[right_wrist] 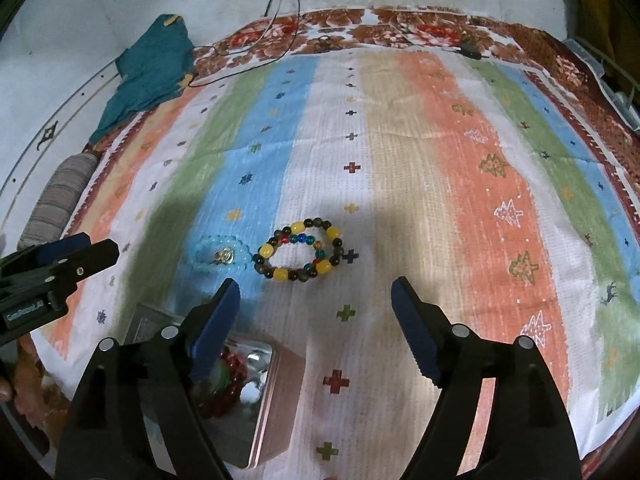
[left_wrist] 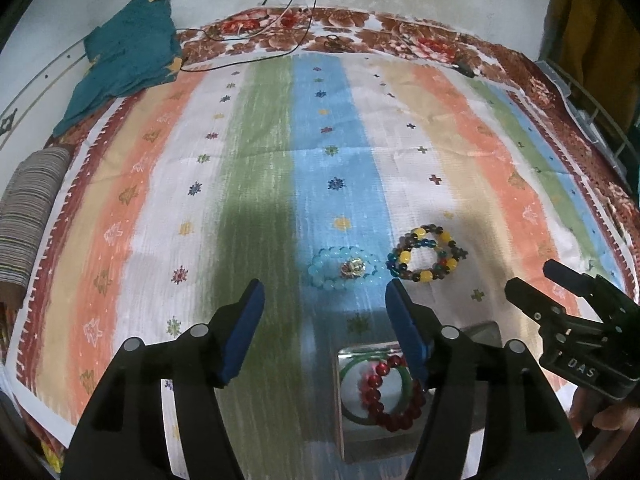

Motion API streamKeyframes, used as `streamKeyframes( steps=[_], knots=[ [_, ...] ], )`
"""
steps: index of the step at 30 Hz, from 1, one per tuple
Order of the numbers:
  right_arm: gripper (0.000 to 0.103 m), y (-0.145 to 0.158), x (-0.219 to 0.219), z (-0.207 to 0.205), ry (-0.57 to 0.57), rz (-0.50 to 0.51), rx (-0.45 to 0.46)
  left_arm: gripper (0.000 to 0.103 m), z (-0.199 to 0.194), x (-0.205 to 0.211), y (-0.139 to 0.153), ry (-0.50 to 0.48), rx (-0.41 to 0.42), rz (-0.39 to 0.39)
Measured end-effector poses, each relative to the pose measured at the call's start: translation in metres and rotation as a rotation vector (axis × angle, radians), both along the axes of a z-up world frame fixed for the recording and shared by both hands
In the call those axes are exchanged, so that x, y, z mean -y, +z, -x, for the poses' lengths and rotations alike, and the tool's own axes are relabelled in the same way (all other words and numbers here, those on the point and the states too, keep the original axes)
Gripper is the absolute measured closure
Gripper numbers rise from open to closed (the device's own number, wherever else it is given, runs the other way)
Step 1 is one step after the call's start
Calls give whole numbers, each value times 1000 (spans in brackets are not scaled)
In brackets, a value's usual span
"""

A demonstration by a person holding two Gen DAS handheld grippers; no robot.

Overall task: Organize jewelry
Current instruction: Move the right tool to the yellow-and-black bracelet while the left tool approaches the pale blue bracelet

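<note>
A light blue bead bracelet (left_wrist: 343, 268) with a gold charm lies on the striped cloth, next to a multicoloured bead bracelet (left_wrist: 426, 255) with yellow beads. Both show in the right wrist view: the blue one (right_wrist: 221, 257) and the multicoloured one (right_wrist: 300, 250). An open metal tin (left_wrist: 352, 436) near me holds a red bead bracelet (left_wrist: 390, 394) and a green bangle (left_wrist: 356, 368); the tin also shows in the right view (right_wrist: 276, 396). My left gripper (left_wrist: 324, 304) is open and empty, short of the blue bracelet. My right gripper (right_wrist: 316, 300) is open and empty, short of the multicoloured bracelet.
A teal cloth (left_wrist: 128, 56) lies at the far left corner. A striped roll (left_wrist: 32, 208) lies at the left edge. Thin cables (left_wrist: 296, 12) run over the far floral border. The right gripper (left_wrist: 568, 304) shows at the right of the left view.
</note>
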State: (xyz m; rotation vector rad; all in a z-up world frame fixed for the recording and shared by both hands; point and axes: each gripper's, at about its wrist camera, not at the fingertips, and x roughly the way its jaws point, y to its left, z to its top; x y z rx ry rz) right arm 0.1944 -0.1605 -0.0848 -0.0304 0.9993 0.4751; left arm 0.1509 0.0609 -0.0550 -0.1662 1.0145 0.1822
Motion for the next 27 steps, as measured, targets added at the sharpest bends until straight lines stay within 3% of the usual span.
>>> streamKeyframes(
  steps=[13,27],
  knots=[
    [22,-15,-7,-30,-2,42,-34,29,-25,-8,-15,-5,-49,7],
    [22,-28,-17,-49,-3,81,-49,28,-52,-14,-39,-1,-120,23]
  ],
)
